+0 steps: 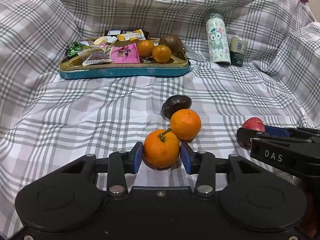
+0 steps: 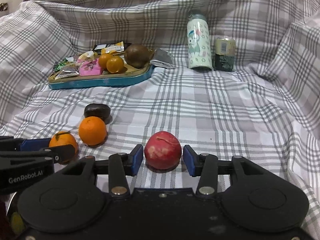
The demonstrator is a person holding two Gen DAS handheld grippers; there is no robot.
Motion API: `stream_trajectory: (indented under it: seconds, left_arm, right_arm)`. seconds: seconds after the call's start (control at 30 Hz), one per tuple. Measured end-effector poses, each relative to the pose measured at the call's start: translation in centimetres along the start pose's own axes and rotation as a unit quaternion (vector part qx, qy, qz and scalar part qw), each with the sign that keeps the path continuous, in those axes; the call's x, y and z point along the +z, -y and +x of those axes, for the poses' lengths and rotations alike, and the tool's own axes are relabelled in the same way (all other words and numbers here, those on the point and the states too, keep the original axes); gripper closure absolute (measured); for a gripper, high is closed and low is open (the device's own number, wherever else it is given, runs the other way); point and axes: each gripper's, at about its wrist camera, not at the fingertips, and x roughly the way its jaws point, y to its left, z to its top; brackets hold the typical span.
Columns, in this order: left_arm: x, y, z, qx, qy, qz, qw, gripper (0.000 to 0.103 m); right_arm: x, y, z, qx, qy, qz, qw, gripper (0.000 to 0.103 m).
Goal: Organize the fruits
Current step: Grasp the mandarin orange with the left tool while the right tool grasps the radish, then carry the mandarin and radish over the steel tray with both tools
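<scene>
Our left gripper (image 1: 161,153) brackets the stemmed orange (image 1: 161,148) on the plaid cloth (image 1: 80,108), blue pads just off it. Our right gripper (image 2: 163,158) straddles the red apple (image 2: 163,152), small gaps both sides, near the cloth's front edge.

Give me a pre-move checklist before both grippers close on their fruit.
1. Stemmed orange sits between the left gripper pads: ok; the pads are not clamping it.
2. Red fruit centred in the right gripper: ok, gaps on both sides.
3. Second orange clear of the left grasp: not ok, it touches or nearly touches the stemmed one.
4. Dark fruit out of the way: ok, it lies behind the second orange.
5. Free spot in the tray for more fruit: cannot tell.
</scene>
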Motion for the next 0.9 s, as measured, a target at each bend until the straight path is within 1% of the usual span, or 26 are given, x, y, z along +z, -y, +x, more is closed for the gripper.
stream_trajectory:
  seconds: [0.27, 0.5, 0.73, 0.9]
  left_arm:
    - [0.06, -0.22, 0.56, -0.002, -0.007, -0.01, 0.9999, 0.051]
    - [0.17, -0.42, 0.91, -0.002, -0.007, -0.022, 0.9997, 0.051]
    - [0.22, -0.45, 1.02, -0.003, -0.006, -0.025, 0.9997, 0.051]
    - [0.32, -0.82, 1.08, -0.011, -0.006, -0.039, 0.9992, 0.052]
  right_arm:
    - [-0.16, 0.27, 0.85, 0.008, -0.011, 0.018, 1.0, 0.056]
    - [-0.24, 0.34, 0.91, 0.007, -0.008, 0.025, 1.0, 0.056]
    - [-0.53, -0.14, 0.95, -0.002, -0.002, 0.005, 1.0, 0.055]
    - [-0.53, -0.2, 0.99, -0.004, -0.001, 0.001, 1.0, 0.055]
